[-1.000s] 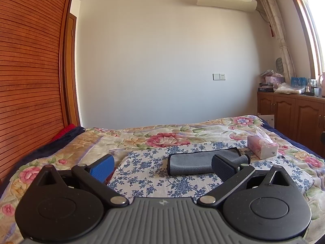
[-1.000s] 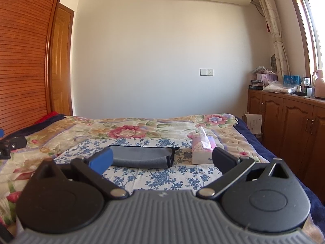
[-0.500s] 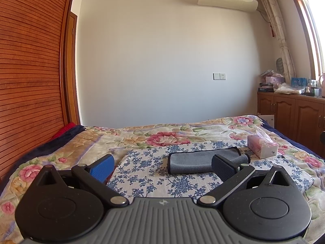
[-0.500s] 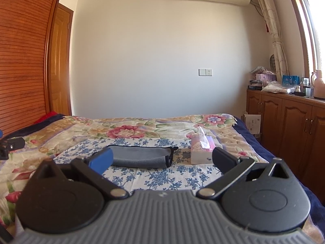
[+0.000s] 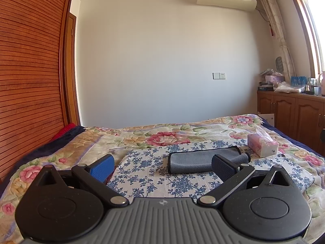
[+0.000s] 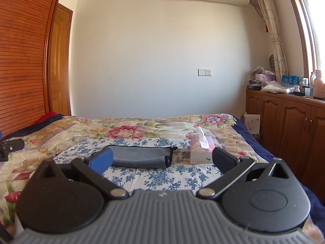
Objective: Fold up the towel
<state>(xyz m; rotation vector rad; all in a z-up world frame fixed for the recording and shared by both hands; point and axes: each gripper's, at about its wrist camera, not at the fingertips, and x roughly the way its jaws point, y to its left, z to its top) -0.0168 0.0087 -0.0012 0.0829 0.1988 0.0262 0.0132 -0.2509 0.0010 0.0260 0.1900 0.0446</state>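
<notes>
Both grippers, left gripper (image 5: 162, 164) and right gripper (image 6: 161, 159), wide open, empty; gray towel (image 6: 140, 156) maybe already folded; rough grab could mess it up

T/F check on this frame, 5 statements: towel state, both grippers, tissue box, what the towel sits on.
1. The grey towel lies spread out flat in one layer. False: it lies folded or rolled into a long bundle.
2. The left gripper is open and holds nothing. True.
3. The right gripper is shut on the towel. False: its jaws stand wide apart, short of the towel.
4. The tissue box stands to the right of the towel, with a tissue sticking up. True.
5. The towel rests directly on the bare wooden cabinet. False: it lies on the blue floral cloth on the bed.
</notes>
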